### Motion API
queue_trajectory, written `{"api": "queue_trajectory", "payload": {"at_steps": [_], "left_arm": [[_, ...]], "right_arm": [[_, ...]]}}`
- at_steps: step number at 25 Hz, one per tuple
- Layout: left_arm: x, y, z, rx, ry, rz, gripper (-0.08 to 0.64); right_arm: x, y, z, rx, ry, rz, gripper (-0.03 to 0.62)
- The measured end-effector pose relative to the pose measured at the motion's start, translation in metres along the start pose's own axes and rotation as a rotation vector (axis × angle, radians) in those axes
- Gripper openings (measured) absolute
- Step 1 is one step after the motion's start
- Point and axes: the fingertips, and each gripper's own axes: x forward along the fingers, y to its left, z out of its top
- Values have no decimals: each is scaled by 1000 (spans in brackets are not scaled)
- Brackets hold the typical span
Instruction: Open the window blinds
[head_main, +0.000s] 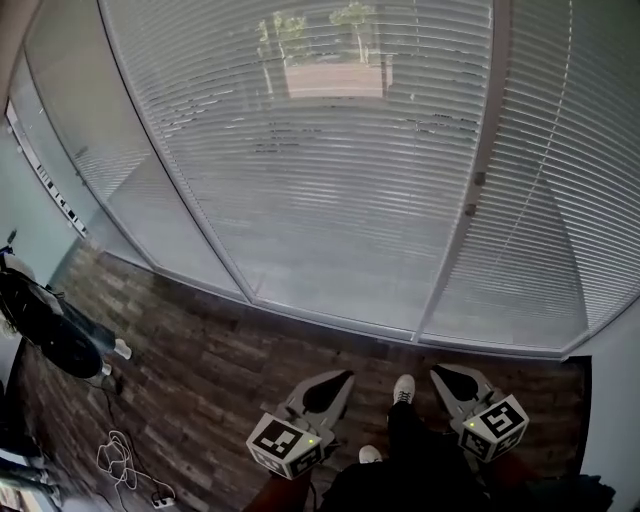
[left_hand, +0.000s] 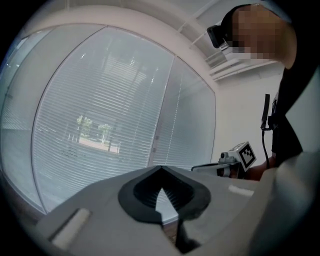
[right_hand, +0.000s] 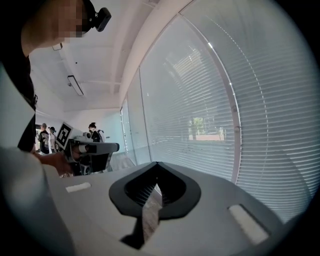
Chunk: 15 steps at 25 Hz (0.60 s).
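Person: dark trousers and white shoes (head_main: 403, 388) at the near edge of the head view, one foot ahead of the other, standing on a wood-plank floor (head_main: 200, 350).
Left gripper (head_main: 340, 380): held level in front of the person, left of the feet. Its own view shows the jaw tips meeting at a point (left_hand: 161, 168), with nothing between them; it is closed and empty, and apart from the blinds.
Right gripper (head_main: 442, 375): just right of the forward shoe, side by side with the left one and tipped slightly downward. Its tips are pressed together (right_hand: 156, 164) and hold nothing.
Floor clutter: white cables (head_main: 120, 455) lie loose on the planks at the near left. A black object (head_main: 45, 320) sits beyond them; what it is cannot be told.
Window blinds (head_main: 340, 180): straight ahead, beyond a strip of bare floor. White horizontal slats hang fully lowered to the floor over tall glass panels and span the far side from left to right.
Window frame (head_main: 482, 170): a pale upright post divides the panels to the right of centre.
Outside: trees (head_main: 320, 35) show faintly through the slats near the top.
Far left in the right gripper view: a person (right_hand: 94, 131) stands well away along the glass wall.
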Motion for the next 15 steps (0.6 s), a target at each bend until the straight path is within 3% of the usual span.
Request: {"api": "queue_trajectory", "payload": {"at_steps": [9, 15], "left_arm": [[10, 5, -1, -18, 41, 15, 0], [34, 12, -9, -11, 72, 20, 0]], "right_arm": [[19, -10, 17, 7, -12, 47, 26], [28, -34, -1, 49, -12, 43, 26]]}}
